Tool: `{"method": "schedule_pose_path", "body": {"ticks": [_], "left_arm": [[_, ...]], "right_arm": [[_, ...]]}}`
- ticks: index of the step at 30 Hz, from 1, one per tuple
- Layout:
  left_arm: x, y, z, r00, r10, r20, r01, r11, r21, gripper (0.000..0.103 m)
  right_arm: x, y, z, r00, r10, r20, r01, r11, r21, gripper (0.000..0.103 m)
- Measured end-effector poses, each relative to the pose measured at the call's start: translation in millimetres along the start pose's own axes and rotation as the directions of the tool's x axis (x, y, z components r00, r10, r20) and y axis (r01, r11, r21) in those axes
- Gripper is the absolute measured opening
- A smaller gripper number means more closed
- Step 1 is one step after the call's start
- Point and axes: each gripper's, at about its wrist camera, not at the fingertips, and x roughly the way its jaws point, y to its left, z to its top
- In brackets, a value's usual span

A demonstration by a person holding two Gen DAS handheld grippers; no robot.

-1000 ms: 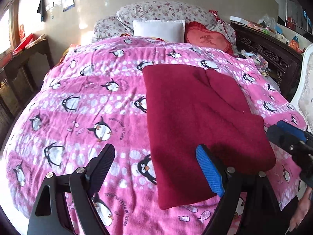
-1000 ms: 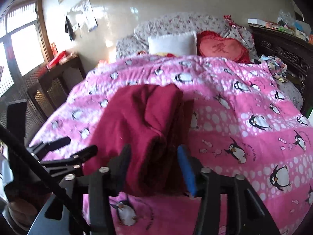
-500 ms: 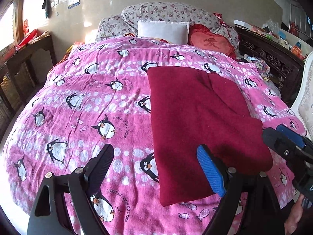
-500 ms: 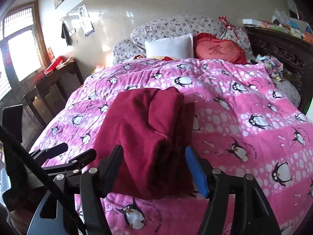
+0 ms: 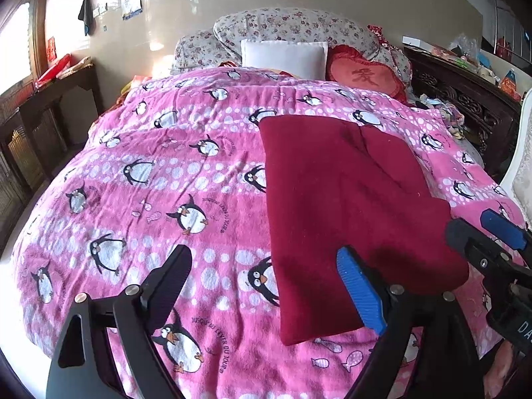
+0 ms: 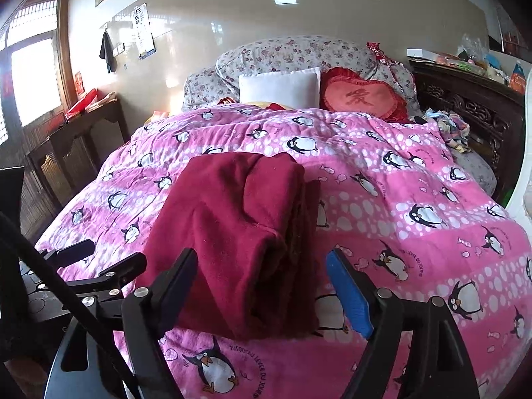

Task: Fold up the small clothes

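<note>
A dark red fleece garment lies folded into a thick rectangle on the pink penguin blanket. My left gripper is open above the blanket, its blue finger over the garment's near left corner and nothing between its pads. It also shows at the left edge of the right wrist view, left gripper. My right gripper hovers over the garment's near edge with its jaws opening; the pads are clear of the cloth. In the left wrist view the right gripper sits beside the garment's near right corner.
Floral pillows, a white pillow and a red heart cushion line the head of the bed. A heap of small clothes lies at the bed's right edge by a dark carved cabinet. A dark side table stands left.
The right gripper's jaws have spread wide apart and let go of the garment's near edge, which now lies flat. The left gripper has stayed open and hardly moved.
</note>
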Motion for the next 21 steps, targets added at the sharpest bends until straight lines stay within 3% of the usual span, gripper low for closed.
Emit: {"method": "schedule_pose_path", "body": {"ticks": [21], "left_arm": [[-27.4, 7.4, -6.3, 0.997, 0.046, 0.066, -0.046, 0.999, -0.009, 0.088]], "right_arm": [[-16.5, 8.9, -3.1, 1.000, -0.007, 0.020, 0.007, 1.000, -0.001, 0.089]]}}
